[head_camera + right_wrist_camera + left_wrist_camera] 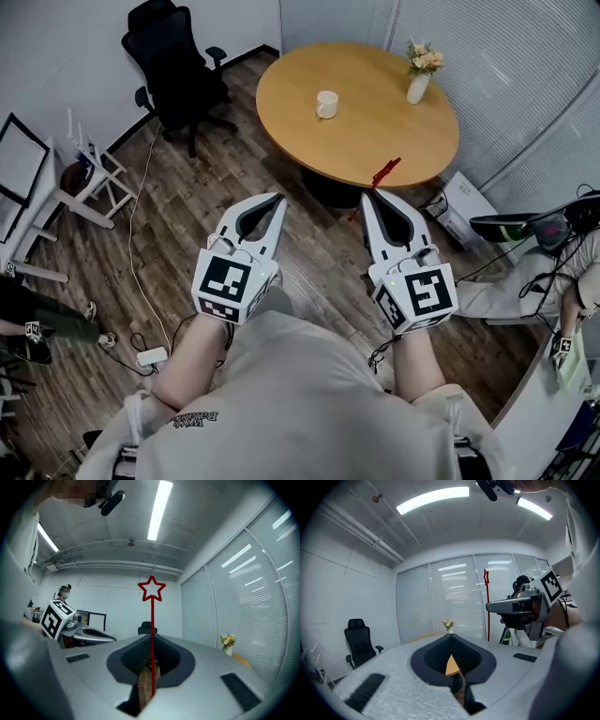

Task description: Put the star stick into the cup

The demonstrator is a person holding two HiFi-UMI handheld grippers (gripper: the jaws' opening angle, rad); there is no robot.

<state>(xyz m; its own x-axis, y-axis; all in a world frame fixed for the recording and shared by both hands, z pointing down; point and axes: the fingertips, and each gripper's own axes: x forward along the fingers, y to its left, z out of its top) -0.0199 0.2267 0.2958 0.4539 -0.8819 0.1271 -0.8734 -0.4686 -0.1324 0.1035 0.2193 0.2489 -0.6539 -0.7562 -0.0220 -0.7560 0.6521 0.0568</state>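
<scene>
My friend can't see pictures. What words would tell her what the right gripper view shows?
The right gripper is shut on a thin red star stick that stands straight up, with its outline star at the top. The left gripper shows at the left, and a small vase of flowers at the right by window blinds.

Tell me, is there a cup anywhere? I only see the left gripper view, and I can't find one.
Observer: Yes. The head view shows a small white handled cup standing on the round wooden table.
Operator: What's on top of that skinny red stick?
Observer: The right gripper view shows a hollow red star at the tip of the thin red star stick.
</scene>
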